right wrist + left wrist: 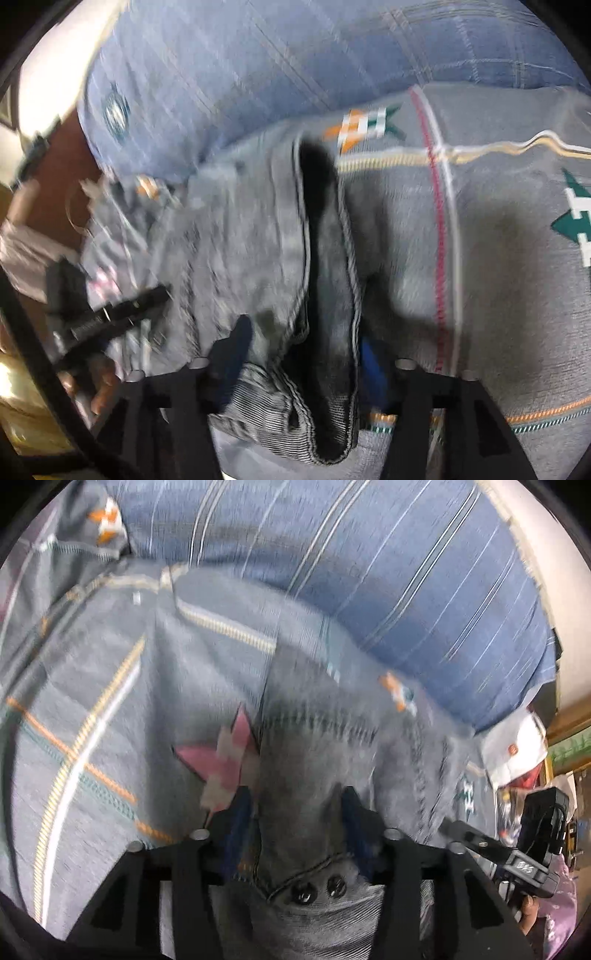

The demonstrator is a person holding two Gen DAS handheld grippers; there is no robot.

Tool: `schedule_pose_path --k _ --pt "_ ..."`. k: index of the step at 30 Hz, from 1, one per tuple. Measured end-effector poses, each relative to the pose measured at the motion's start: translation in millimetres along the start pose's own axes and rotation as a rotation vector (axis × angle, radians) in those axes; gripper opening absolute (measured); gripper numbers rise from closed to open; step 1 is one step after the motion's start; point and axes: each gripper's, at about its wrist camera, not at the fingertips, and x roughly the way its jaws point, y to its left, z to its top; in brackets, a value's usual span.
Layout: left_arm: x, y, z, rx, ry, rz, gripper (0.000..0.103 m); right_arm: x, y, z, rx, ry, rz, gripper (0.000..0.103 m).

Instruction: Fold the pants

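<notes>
Grey patterned blanket (92, 709) covers a bed, blue striped sheet (406, 572) beyond. Both claws, left claw (295, 805) and right claw (306, 339), straddle grey pants (314, 746), seemingly unclamped; only the left view shows buttons (319, 888).

A: What am I working on?

B: A bed, going by the soft bedding. A grey blanket (92, 709) covers it, with orange, white and teal stitched lines and small geometric motifs.

A: And behind it?

B: A blue striped sheet (388, 576) lies past the blanket's far edge, bulging as if over a pillow; I cannot tell what is under it.

A: What lies on the blanket?

B: The grey denim pants (258, 236), bunched lengthwise, lying straight on the blanket, two dark buttons at the waistband.
</notes>
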Motion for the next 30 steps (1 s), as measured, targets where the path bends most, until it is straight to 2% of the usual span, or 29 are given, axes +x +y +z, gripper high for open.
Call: schedule_pose_path --k 1,5,7,10,11,13,15,17,18,19,22,24,26,29,30 --pt "-0.2 -0.9 1.9 -0.002 -0.01 0.005 0.062 -6.3 -1.4 1.6 0.005 -0.039 0.014 0.071" --pt "8.6 -3.2 23.3 -0.024 0.006 0.021 0.062 -11.4 -0.2 11.1 0.007 -0.104 0.034 0.072" --pt "15.3 -11.2 37.3 0.019 0.027 0.044 0.062 -0.4 6.8 27.1 0.004 -0.098 0.02 0.072" --pt "28.3 -8.8 49.2 0.066 0.035 0.082 0.062 7.4 1.1 44.3 0.027 -0.082 0.066 0.072" --pt "31.7 -3.8 50.8 0.051 0.027 0.078 0.061 12.7 4.9 49.8 0.004 -0.087 0.053 0.072" --pt "42.2 12.6 48.3 -0.004 0.034 -0.015 0.061 23.8 10.5 53.8 -0.05 -0.108 0.007 0.071" --pt "55.0 24.6 43.7 -0.095 0.06 -0.065 0.061 32.9 -0.4 50.1 -0.009 -0.096 0.047 0.07" --pt "59.1 22.2 43.3 -0.111 0.056 -0.092 0.048 34.9 -6.3 48.5 0.015 -0.092 0.033 0.059" --pt "58.4 16.6 43.3 -0.089 0.059 -0.095 0.035 34.5 -5.7 49.2 0.009 -0.087 0.017 0.052" --pt "56.4 12.7 43.2 -0.072 0.052 -0.085 0.033 33.5 -5.4 49.0 -0.001 -0.079 0.006 0.043" --pt "46.5 -1.7 40.9 -0.01 0.011 -0.069 0.023 31.3 -10.5 49.0 0.009 -0.074 -0.019 0.023" --pt "36.2 -3.5 41.4 -0.016 -0.016 -0.108 0.021 24.9 -13.1 49.0 0.022 -0.092 -0.004 0.015" --pt "31.0 -3.0 43.9 -0.021 -0.022 -0.113 0.021 16.0 -8.3 48.9 0.005 -0.115 0.004 0.015" --pt "49.5 2.0 42.8 -0.017 0.012 -0.057 0.023 23.0 -6.2 48.6 -0.009 -0.101 -0.032 0.015" --pt "57.4 4.3 42.1 -0.015 0.027 -0.032 0.027 28.8 -6.9 48.3 -0.011 -0.093 -0.049 0.016"
